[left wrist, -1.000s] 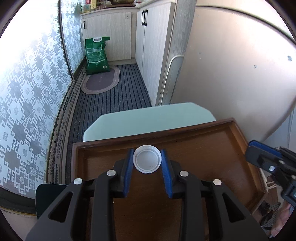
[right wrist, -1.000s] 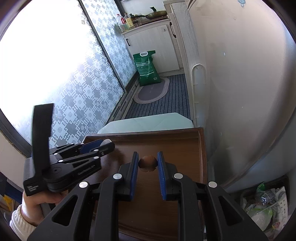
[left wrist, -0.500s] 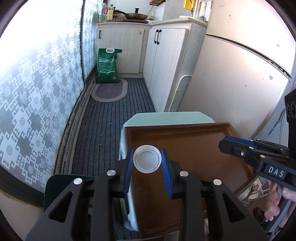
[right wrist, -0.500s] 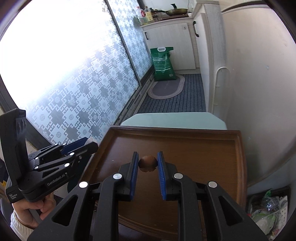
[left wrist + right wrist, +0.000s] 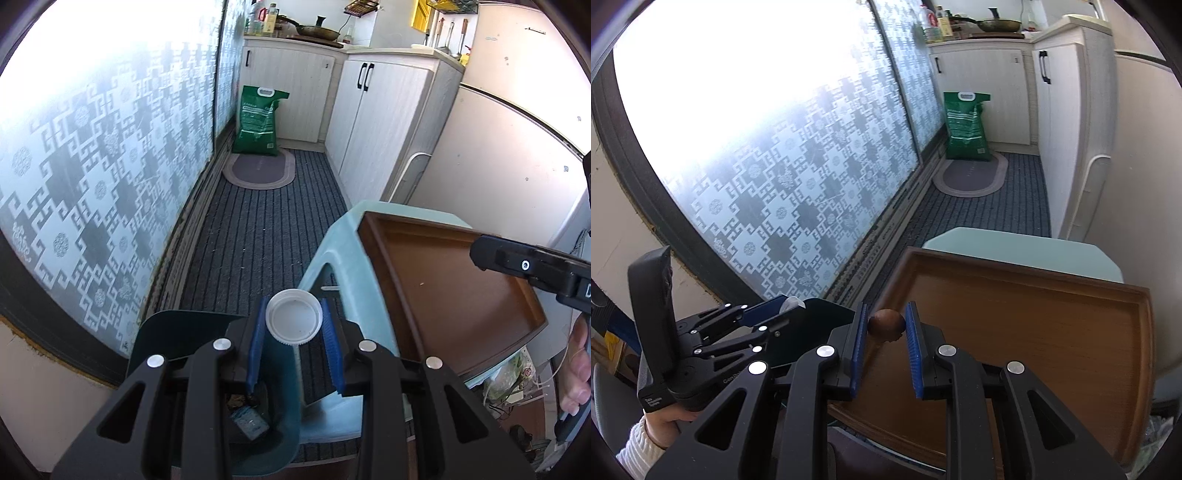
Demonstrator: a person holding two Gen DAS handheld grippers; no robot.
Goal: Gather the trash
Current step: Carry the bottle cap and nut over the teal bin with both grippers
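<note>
Two grippers hold trash: the left gripper (image 5: 293,326) jaws clamp a round white plastic cap (image 5: 293,321) above a dark-green bin (image 5: 207,338), the right gripper (image 5: 886,334) jaws pinch a small brown nut-like lump (image 5: 886,322) over the brown wooden tray (image 5: 1052,332).

Narrow kitchen, bright patterned frosted window (image 5: 92,155), dark striped carpet (image 5: 251,236), oval mat (image 5: 260,171), pale cabinets (image 5: 380,110), green sack (image 5: 258,122), beige fridge (image 5: 517,155)

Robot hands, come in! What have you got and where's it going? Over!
Left gripper shut on white cap, above dark bin. Right gripper shut on brown nut-like bit, over wooden tray. Nothing in the way.
</note>
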